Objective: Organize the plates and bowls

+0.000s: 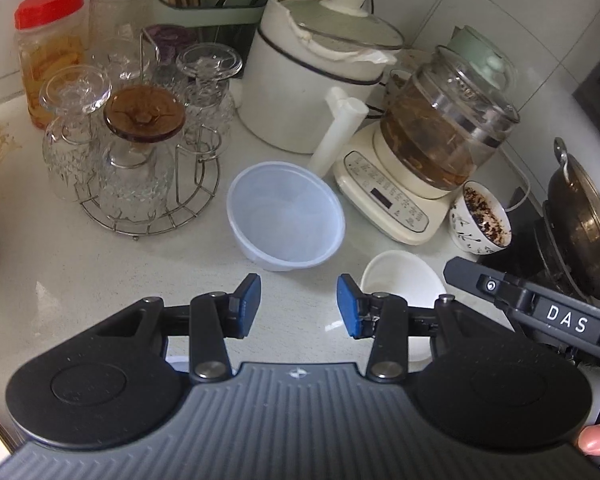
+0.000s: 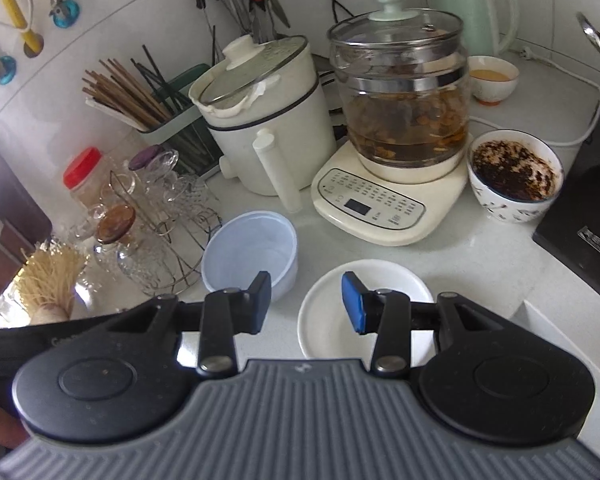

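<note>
A clear plastic bowl [image 1: 286,216] stands upright on the white counter, just beyond my left gripper [image 1: 299,306], which is open and empty. A small white bowl [image 1: 400,280] sits to its right, partly behind my left gripper's right finger. In the right wrist view my right gripper [image 2: 306,302] is open and empty; its right finger hangs over the white bowl [image 2: 364,312] and its left finger is near the plastic bowl [image 2: 250,250]. A patterned bowl [image 2: 514,174] with dark residue stands by the stove. Part of the right gripper's body [image 1: 532,308] shows in the left wrist view.
A wire rack of upturned glasses [image 1: 140,152] stands left. A white cooker pot [image 1: 320,68] and a glass kettle on its base [image 1: 432,148] stand behind the bowls. A wok on the stove [image 1: 584,232] is at the right. A small bowl of liquid [image 2: 492,78] sits far back.
</note>
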`<state>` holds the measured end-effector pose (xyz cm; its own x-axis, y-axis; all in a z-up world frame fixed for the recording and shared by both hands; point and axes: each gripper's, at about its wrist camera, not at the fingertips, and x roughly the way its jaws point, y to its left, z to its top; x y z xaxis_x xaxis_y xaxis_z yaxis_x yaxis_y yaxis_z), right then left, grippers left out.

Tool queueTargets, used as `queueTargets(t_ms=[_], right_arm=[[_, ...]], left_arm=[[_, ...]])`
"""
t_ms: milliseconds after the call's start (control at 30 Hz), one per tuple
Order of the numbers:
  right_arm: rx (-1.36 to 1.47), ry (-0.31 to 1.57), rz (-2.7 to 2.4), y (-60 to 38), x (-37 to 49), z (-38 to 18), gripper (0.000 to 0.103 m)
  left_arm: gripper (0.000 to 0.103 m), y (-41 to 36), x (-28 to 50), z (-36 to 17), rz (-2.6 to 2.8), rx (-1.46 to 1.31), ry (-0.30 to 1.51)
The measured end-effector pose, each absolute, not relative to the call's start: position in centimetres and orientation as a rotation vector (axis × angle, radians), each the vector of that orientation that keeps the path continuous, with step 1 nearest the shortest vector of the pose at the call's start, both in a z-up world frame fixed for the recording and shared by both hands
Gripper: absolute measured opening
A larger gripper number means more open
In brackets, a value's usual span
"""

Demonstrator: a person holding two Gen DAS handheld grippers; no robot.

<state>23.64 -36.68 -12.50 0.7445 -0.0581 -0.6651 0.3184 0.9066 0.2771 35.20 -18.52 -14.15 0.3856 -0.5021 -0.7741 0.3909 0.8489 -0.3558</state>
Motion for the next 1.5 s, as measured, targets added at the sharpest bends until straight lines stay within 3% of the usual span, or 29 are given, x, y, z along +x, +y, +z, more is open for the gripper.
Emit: queueTargets(t_ms=[1000, 1300, 1500], right_arm=[[0.377, 0.888, -0.168, -37.4, 34.8, -17.6, 0.040], [0.355, 0.951, -0.165, -37.6, 37.6, -19.3, 0.031], [0.380, 0.984, -0.183, -38.2, 38.8, -20.7, 0.026]], left_arm=[[0.048, -19.1, 44.8, -20.5, -0.460, -0.219, 1.180], [0.046, -20.3, 46.6, -22.0, -0.469, -0.202, 1.197], [0.034, -20.9, 47.0, -22.5, -0.477, -0.189, 1.201]])
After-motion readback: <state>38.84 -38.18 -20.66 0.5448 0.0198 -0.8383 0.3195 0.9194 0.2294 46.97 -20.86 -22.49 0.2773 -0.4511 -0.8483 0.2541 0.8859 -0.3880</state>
